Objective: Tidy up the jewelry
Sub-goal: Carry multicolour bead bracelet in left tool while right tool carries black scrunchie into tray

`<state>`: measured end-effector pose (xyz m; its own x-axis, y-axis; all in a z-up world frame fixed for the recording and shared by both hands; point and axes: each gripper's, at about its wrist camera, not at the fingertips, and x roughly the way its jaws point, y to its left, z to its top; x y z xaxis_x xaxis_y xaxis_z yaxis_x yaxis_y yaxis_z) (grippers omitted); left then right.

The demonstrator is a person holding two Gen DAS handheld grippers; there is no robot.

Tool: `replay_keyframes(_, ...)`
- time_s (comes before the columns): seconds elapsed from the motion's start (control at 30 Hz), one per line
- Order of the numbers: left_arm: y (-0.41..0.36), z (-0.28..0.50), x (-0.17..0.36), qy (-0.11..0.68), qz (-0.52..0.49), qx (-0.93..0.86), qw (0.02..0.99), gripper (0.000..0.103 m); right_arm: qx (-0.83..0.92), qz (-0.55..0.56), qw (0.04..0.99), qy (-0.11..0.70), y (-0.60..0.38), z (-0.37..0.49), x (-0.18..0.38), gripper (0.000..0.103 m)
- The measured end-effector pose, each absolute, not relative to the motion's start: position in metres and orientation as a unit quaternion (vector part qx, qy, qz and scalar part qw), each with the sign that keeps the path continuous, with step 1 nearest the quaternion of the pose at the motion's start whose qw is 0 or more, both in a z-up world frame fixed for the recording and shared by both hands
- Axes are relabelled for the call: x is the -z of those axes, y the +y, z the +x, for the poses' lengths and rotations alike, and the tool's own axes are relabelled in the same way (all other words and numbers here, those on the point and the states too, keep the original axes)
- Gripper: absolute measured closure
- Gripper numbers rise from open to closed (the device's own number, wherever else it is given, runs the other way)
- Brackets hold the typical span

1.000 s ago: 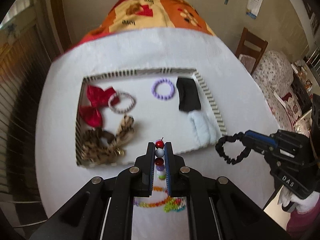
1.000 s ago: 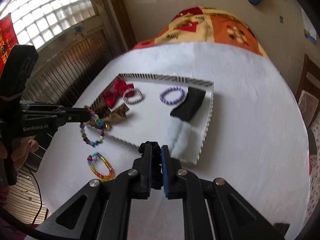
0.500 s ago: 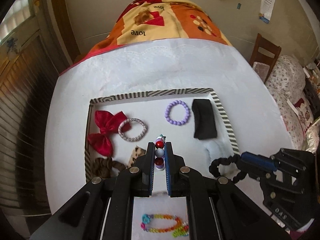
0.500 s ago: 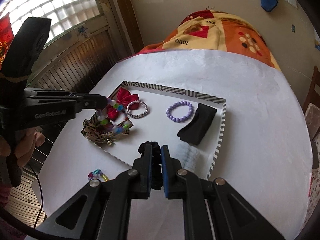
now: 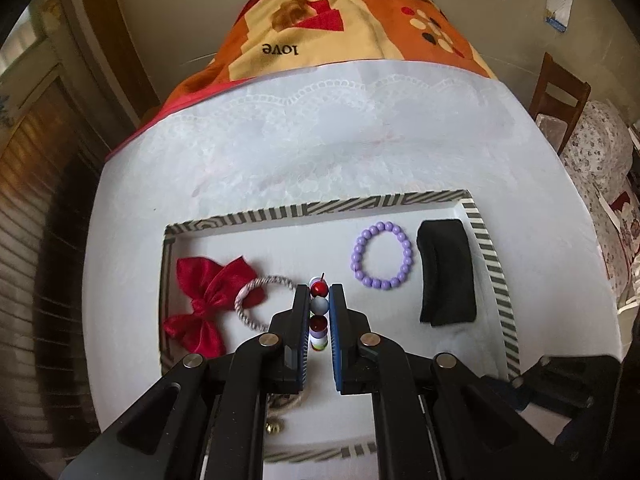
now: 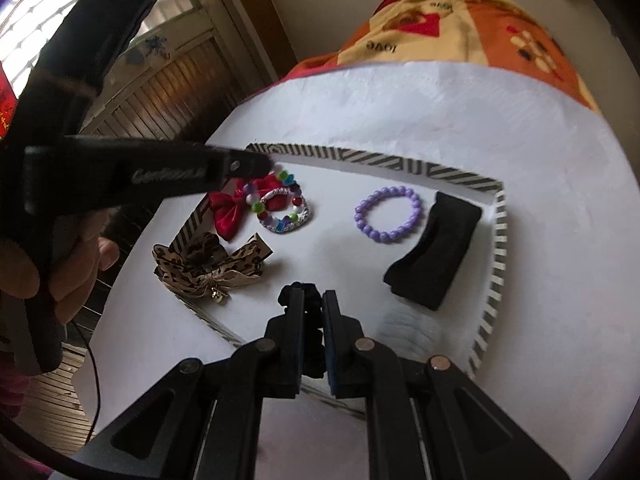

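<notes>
My left gripper [image 5: 319,292] is shut on a multicoloured bead bracelet [image 5: 319,304] and holds it over the striped tray [image 5: 320,210]. From the right wrist view the bracelet [image 6: 276,204] hangs above the grey-pink woven ring [image 6: 286,216]. My right gripper [image 6: 311,300] is shut on a black bead bracelet [image 6: 308,308] above the tray's near edge. In the tray lie a red bow [image 5: 204,300], a purple bead bracelet [image 5: 382,255], a black band [image 5: 446,276] and a leopard bow [image 6: 212,264].
The tray sits on a round table with a white cloth [image 5: 320,140]. An orange patterned cover [image 5: 340,24] lies beyond the table. A wooden chair [image 5: 560,92] stands at the right. A white fluffy item [image 6: 408,328] lies in the tray near the black band.
Both grippers have moved forward over the tray with their bracelets. The rainbow bracelet on the table near the tray has dropped out of view.
</notes>
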<state>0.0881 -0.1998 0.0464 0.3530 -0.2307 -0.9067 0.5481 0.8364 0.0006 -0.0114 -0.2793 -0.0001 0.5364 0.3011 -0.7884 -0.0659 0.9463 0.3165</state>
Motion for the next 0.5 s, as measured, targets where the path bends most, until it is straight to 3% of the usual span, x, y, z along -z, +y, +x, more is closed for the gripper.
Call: replay_keyframes(0.5,-0.212,0.141,-0.001,0.543,0.139,0.207,0.802,0.103,-0.089,0.159,0.843,0.506,-0.299,0.031,0.055,0.094)
